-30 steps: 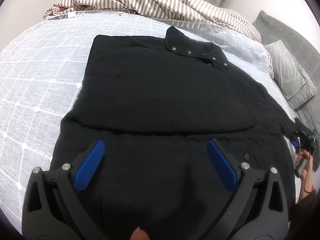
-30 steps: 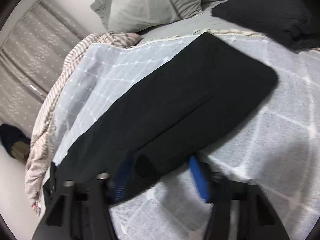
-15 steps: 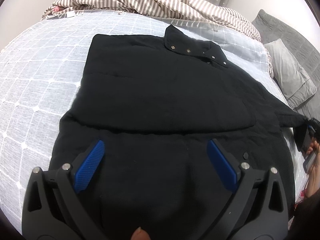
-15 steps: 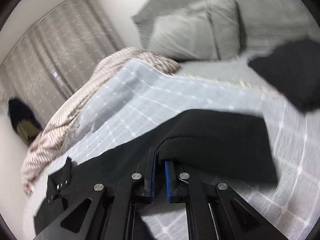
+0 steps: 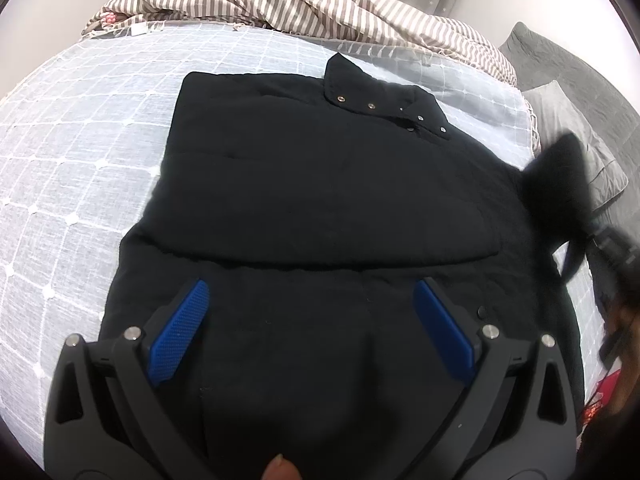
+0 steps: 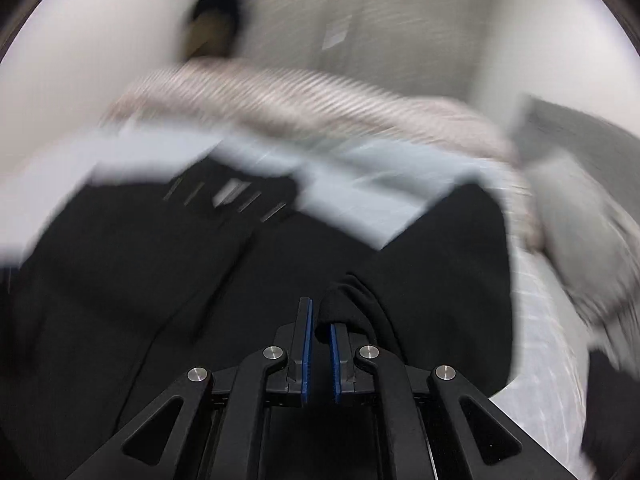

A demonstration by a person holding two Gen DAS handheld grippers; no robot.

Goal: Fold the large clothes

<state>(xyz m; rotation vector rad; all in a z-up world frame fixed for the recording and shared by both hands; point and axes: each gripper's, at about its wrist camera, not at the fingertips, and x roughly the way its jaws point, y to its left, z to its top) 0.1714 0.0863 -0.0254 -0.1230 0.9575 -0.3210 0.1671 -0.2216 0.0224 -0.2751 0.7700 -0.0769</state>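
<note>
A large black jacket (image 5: 320, 184) lies flat on the bed, collar with metal snaps (image 5: 384, 108) toward the far side, one sleeve folded across its chest. My left gripper (image 5: 310, 296) is open and empty, hovering over the jacket's lower part. My right gripper (image 6: 319, 320) is shut on the jacket's other sleeve (image 6: 440, 280) and holds it lifted. In the left wrist view that raised sleeve (image 5: 556, 184) shows blurred at the right edge. The right wrist view is motion-blurred.
A light blue bedspread with a white grid (image 5: 80, 160) covers the bed. A striped brown-and-white blanket (image 5: 300, 4) is bunched along the far edge. Grey pillows (image 5: 580, 128) lie at the far right. Curtains hang behind the bed.
My right gripper closed on the sleeve end, lifted it off the bedspread and is swinging it in over the jacket. My left gripper has stayed open in place.
</note>
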